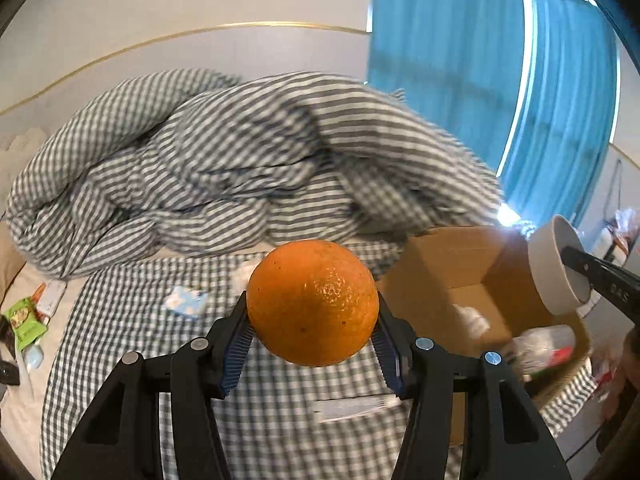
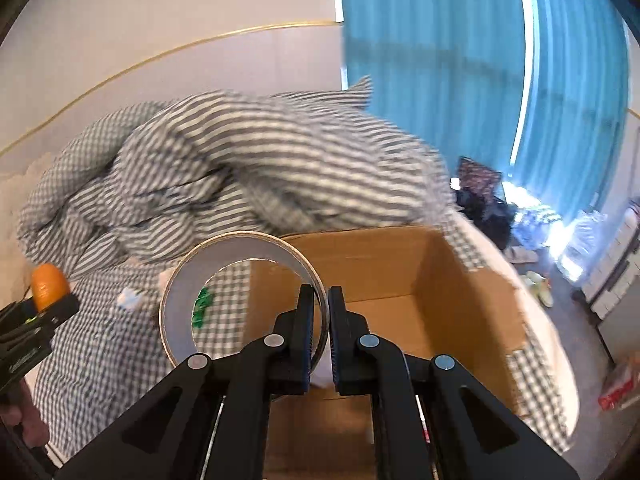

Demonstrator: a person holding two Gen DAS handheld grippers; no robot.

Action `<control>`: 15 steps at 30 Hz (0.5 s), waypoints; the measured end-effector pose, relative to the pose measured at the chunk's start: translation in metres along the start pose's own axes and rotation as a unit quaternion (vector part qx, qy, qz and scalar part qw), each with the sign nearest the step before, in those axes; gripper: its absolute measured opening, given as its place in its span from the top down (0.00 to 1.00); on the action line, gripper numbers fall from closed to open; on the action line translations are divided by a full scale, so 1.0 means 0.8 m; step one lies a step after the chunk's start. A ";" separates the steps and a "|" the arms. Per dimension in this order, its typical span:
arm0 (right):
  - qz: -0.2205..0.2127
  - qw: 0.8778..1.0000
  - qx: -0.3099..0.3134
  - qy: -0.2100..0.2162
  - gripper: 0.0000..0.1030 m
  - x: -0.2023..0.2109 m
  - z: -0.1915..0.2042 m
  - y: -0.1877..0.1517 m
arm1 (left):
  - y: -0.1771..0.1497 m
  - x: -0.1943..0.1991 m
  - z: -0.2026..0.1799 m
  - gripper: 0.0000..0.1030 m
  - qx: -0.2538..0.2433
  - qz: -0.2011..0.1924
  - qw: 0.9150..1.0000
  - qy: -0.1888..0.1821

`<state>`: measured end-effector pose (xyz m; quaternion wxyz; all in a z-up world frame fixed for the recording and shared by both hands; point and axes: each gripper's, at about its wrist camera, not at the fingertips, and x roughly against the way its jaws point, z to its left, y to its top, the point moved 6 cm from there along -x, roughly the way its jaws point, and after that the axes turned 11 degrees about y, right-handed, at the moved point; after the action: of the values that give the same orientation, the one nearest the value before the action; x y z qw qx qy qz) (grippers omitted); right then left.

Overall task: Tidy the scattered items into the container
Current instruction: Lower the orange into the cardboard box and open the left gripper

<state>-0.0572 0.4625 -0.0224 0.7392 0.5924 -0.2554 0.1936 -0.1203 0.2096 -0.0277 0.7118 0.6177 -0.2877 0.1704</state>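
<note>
My left gripper (image 1: 313, 312) is shut on an orange (image 1: 313, 302) and holds it above the checked bed, left of the open cardboard box (image 1: 452, 260). The orange also shows at the left edge of the right wrist view (image 2: 49, 285). My right gripper (image 2: 321, 300) is shut on the rim of a tape roll (image 2: 180, 300) and holds it over the box's left wall (image 2: 360, 256). The tape roll shows in the left wrist view (image 1: 554, 268) above the box. Inside the box lie a crumpled tissue (image 1: 474, 318) and a plastic bottle (image 1: 544, 346).
A rumpled checked duvet (image 1: 224, 160) is piled behind the box. On the bed lie a blue-white packet (image 1: 186, 300), a white strip (image 1: 356, 408), and snack packets (image 1: 26, 316) at the left edge. Blue curtains (image 1: 460, 60) hang at the right. Floor clutter (image 2: 536, 220) lies beyond the bed.
</note>
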 end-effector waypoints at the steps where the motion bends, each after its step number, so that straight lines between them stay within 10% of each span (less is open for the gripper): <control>1: 0.002 1.000 -0.002 -0.005 0.93 0.001 -0.011 0.000 | 0.002 0.005 -0.012 0.45 -0.003 -0.002 1.000 -0.004; 9: -0.003 1.000 -0.017 -0.019 0.87 0.005 -0.073 -0.002 | 0.011 0.025 -0.092 0.45 -0.040 -0.012 0.999 -0.029; 11: -0.001 1.000 -0.022 -0.015 0.69 0.003 -0.079 -0.002 | 0.012 0.026 -0.107 0.45 -0.045 -0.012 0.998 -0.033; 13: -0.002 0.999 -0.024 -0.021 0.10 0.003 -0.086 -0.002 | 0.011 0.028 -0.122 0.45 -0.050 -0.013 0.998 -0.037; 15: -0.022 0.999 -0.011 -0.023 0.06 0.013 -0.088 0.000 | 0.010 0.030 -0.134 0.45 -0.054 -0.014 0.998 -0.041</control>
<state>-0.0384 0.5306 -0.0281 0.7438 0.5938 -0.2617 0.1603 -0.0854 0.3134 -0.0143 0.7339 0.5892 -0.3166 0.1188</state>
